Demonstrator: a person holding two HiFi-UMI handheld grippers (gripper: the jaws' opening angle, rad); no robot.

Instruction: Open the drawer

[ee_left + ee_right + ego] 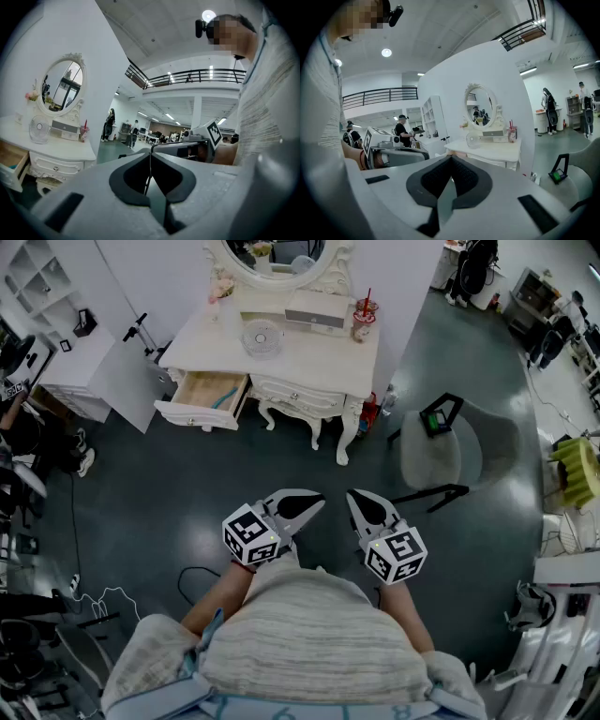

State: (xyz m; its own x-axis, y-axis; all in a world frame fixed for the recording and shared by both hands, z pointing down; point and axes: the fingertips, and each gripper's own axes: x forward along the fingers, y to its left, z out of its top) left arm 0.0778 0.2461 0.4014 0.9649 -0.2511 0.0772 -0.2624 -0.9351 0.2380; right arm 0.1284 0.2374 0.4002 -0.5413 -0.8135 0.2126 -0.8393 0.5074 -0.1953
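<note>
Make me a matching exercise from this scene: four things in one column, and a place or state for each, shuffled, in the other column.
Things:
1. left drawer
2. pink cup with straw
3. grey chair
4. left hand-held gripper

Places or states:
A. on the floor, right of the dressing table in the head view
B. jaws shut, nothing between them
C. pulled out, its inside showing
D. on the right end of the tabletop in the head view

Pairs: 1-C, 2-D, 3-A, 4-B.
</note>
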